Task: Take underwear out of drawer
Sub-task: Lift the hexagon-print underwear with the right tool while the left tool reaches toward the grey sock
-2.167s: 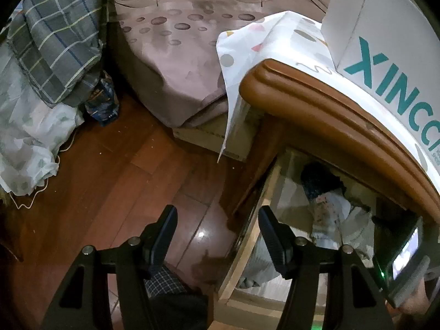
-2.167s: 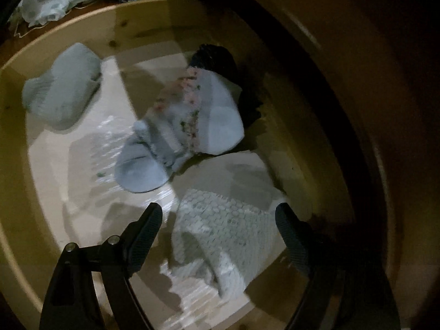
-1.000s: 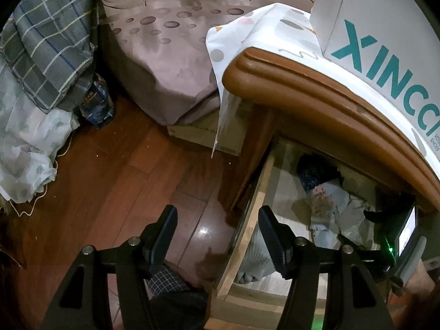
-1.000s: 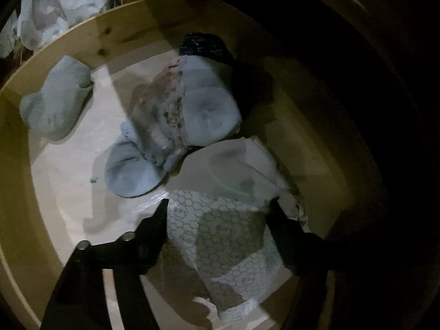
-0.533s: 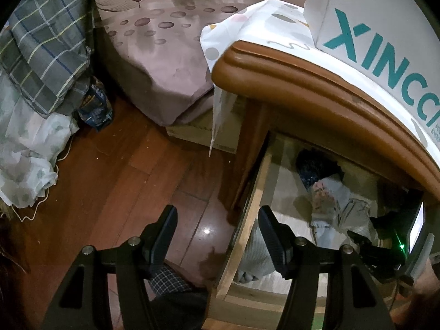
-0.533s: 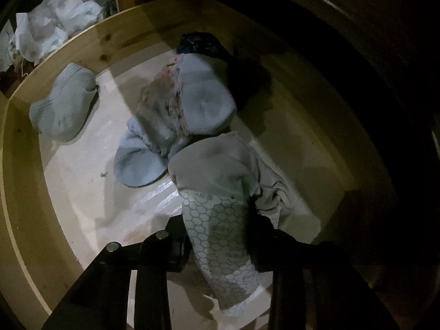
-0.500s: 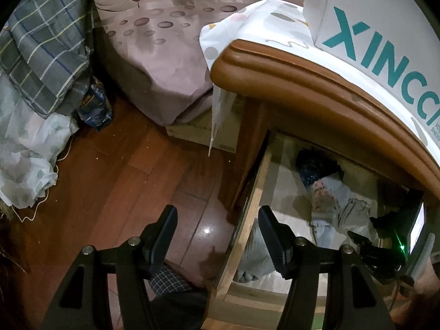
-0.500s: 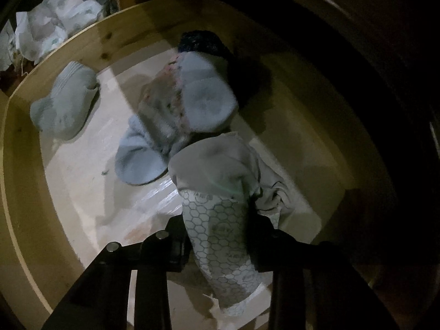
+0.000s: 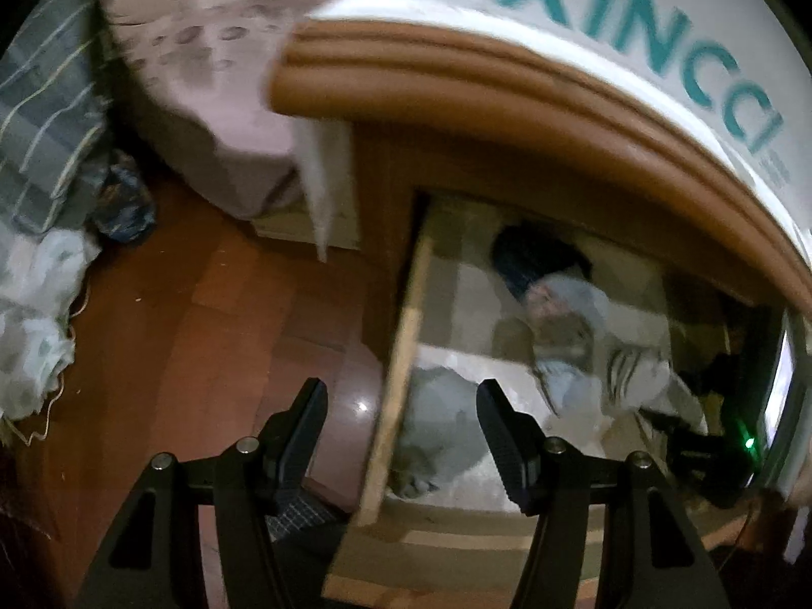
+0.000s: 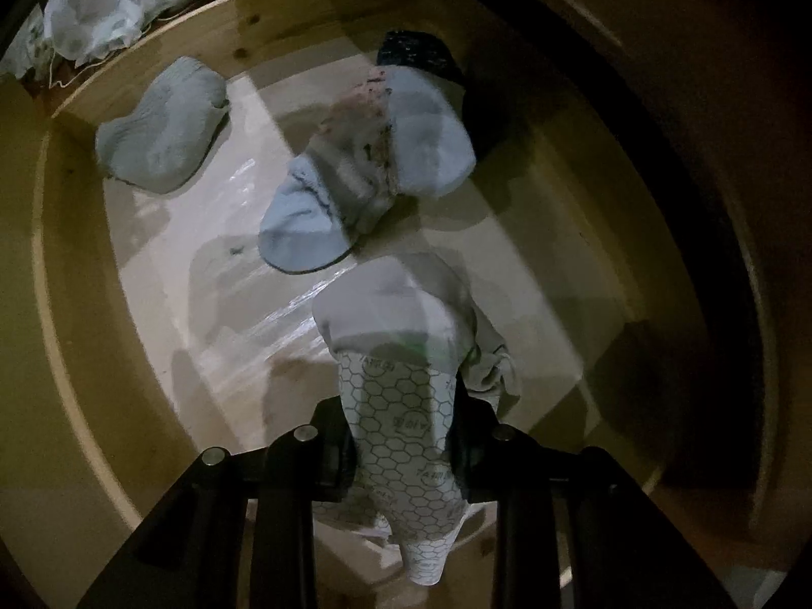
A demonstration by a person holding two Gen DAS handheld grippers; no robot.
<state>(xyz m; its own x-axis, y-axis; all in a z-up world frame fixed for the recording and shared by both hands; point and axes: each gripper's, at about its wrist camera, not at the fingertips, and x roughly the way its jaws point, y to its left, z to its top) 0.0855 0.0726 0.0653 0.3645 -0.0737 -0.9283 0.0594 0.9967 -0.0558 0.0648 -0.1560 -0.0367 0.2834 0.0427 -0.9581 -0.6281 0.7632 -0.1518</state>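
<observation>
Left gripper [image 9: 398, 408]: jaws wide, empty, hovering over drawer [image 9: 401, 355] side wall; no change in gap.

Right gripper [image 10: 401, 444]: a second ago jaws straddled underwear [image 10: 401, 406] wide; now closing, pads pinching hexagon-print fabric, bunched and partly raised off drawer floor, still inside drawer. Judgement: grasp secured, lift-out next.

Right wrist view alone shows pinch and grey socks [image 10: 355, 172]. Left view alone shows floor [image 9: 203, 314], nightstand top [image 9: 507, 66].

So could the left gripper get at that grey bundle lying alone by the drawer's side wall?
Probably yes. The left gripper is open and empty above the grey bundle, with nothing over it, though the drawer's side wall sits between the fingers.
</observation>
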